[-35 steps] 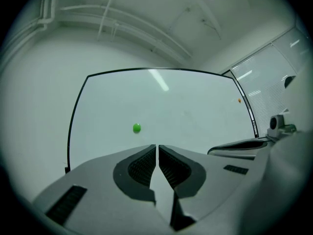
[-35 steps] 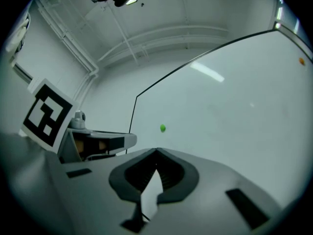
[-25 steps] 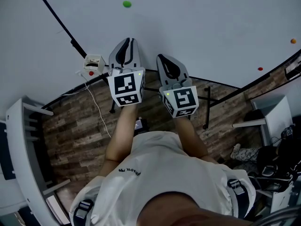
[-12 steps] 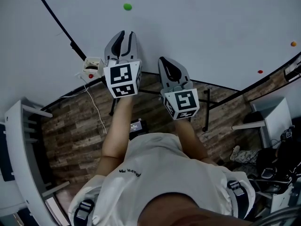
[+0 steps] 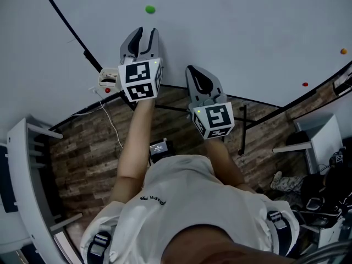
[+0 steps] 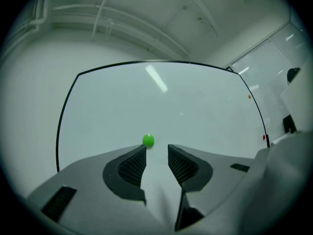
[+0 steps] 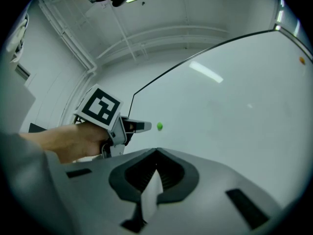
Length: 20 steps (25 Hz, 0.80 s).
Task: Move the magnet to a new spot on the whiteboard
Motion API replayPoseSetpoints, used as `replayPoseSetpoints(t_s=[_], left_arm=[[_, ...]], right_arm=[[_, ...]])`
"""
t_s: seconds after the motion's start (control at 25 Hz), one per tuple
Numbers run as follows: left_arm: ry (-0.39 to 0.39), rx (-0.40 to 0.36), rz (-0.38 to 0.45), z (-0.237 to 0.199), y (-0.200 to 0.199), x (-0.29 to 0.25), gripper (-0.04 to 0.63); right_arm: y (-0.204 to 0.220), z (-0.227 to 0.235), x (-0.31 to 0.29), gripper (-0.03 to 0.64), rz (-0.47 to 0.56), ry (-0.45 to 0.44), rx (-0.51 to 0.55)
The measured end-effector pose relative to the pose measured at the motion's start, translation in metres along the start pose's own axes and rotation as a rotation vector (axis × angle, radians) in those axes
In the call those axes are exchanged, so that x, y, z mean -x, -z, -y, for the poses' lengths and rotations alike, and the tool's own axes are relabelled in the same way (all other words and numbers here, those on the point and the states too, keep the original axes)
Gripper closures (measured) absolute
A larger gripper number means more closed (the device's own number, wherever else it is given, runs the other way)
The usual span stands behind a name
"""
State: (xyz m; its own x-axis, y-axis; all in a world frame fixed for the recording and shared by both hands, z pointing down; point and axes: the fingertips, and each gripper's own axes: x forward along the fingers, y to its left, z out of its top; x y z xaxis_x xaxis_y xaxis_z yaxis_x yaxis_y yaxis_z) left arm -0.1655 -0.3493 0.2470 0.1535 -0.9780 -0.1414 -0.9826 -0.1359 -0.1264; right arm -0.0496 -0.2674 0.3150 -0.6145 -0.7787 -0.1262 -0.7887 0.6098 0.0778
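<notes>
The left gripper (image 5: 145, 33) has neared the green magnet (image 5: 150, 9), jaws newly parted, apparently empty; right gripper (image 5: 195, 70) closed.

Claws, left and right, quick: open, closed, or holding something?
Left claw: open, jaws just been opening, nothing between them; green magnet sits ahead on the whiteboard.
Right claw: shut, empty.

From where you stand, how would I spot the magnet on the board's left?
Find the large white whiteboard with a thin black frame. On its left half sits one small round green magnet, alone on bare white. The only others, an orange magnet and a red magnet, sit near the right edge.
</notes>
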Motion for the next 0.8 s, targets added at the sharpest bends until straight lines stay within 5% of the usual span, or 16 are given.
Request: replayPoseSetpoints(t_s=[0.8], left_arm=[[0.005, 0.007, -0.023, -0.015, -0.016, -0.042, 0.456]], right_arm=[[0.000, 0.010, 0.008, 0.614, -0.003, 0.047, 0.010]])
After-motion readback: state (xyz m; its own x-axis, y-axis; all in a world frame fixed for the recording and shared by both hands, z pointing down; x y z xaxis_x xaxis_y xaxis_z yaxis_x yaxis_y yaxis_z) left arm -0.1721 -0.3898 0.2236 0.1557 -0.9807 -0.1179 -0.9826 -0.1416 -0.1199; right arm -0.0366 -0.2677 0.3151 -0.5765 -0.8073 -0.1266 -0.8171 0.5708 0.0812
